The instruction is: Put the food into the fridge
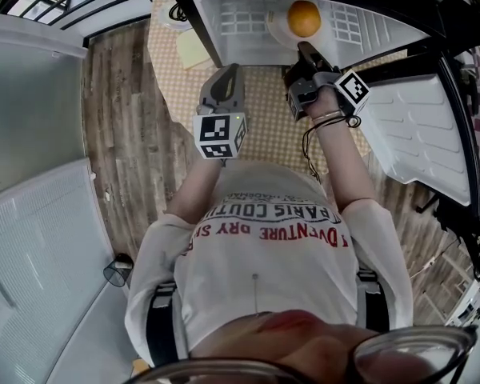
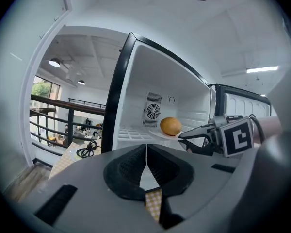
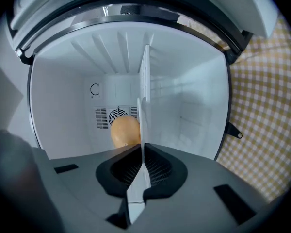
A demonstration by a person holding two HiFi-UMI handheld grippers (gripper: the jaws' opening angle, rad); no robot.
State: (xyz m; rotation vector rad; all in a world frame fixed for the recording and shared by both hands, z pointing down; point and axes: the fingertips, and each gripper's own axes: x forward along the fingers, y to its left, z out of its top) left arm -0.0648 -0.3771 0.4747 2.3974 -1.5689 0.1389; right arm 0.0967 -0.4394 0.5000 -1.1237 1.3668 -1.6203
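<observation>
An orange (image 1: 304,18) lies on a white plate (image 1: 278,30) inside the open mini fridge (image 1: 224,22). My right gripper (image 1: 304,53) reaches into the fridge mouth, shut on the plate's near rim. The right gripper view shows the plate (image 3: 144,106) edge-on between the jaws (image 3: 143,152), with the orange (image 3: 123,132) to its left. My left gripper (image 1: 230,70) hovers outside the fridge, left of the right one, shut with nothing in it. The left gripper view shows its jaws (image 2: 146,149) closed, with the orange (image 2: 170,126), the plate (image 2: 160,135) and the right gripper (image 2: 185,139) beyond.
The fridge door (image 1: 416,134) stands open at the right. A checkered cloth (image 1: 264,118) lies under the fridge. A yellow note (image 1: 192,50) lies left of the fridge and a black cable (image 2: 87,149) is coiled there. A railing (image 2: 53,115) runs behind.
</observation>
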